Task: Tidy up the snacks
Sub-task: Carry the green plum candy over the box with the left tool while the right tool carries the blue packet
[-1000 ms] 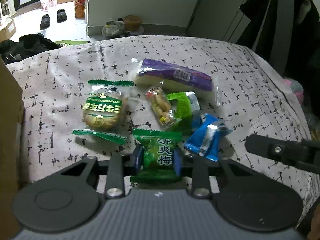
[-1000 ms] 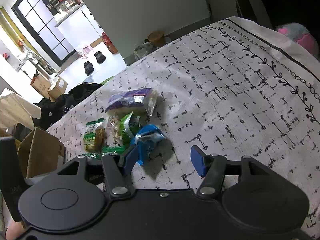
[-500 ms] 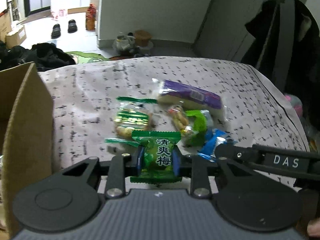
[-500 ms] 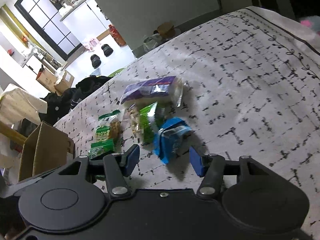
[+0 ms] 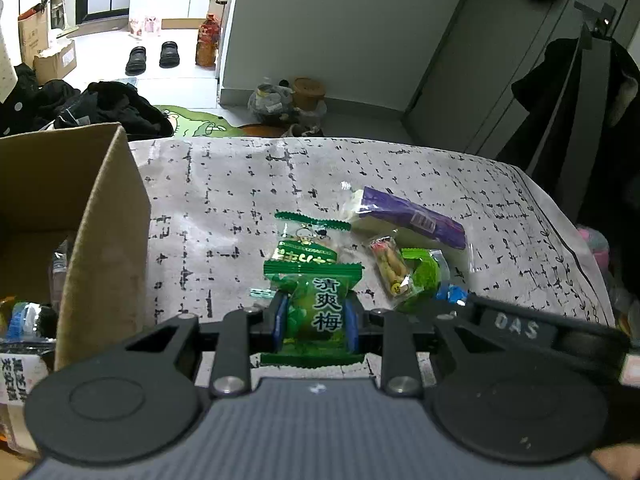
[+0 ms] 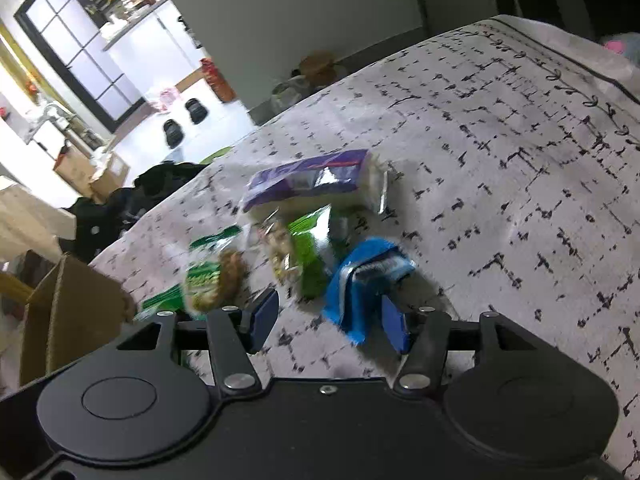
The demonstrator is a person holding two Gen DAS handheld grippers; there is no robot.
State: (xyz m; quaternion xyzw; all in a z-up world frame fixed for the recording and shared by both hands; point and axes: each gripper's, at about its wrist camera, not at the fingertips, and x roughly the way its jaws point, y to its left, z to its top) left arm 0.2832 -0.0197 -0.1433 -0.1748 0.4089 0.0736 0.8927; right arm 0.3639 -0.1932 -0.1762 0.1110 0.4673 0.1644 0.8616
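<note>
My left gripper [image 5: 316,320] is shut on a green plum-candy packet [image 5: 316,312] and holds it above the patterned cloth, right of an open cardboard box [image 5: 108,216]. On the cloth lie a green cookie packet [image 5: 306,246], a purple packet [image 5: 408,220], a small clear snack packet [image 5: 390,266] and a bright green packet [image 5: 424,280]. My right gripper [image 6: 326,320] is open, its jaws on either side of a blue packet [image 6: 366,280] on the cloth. The purple packet [image 6: 316,178] and the green packets [image 6: 310,252] lie beyond it.
The box holds several packets [image 5: 24,320] and also shows at the left of the right wrist view [image 6: 68,312]. The right gripper's body [image 5: 532,330] reaches in from the right in the left wrist view. Clothes, shoes and bottles lie on the floor beyond the table.
My left gripper has lifted the green plum-candy packet up and left toward the box. My right gripper has moved forward, bringing its open jaws around the blue packet.
</note>
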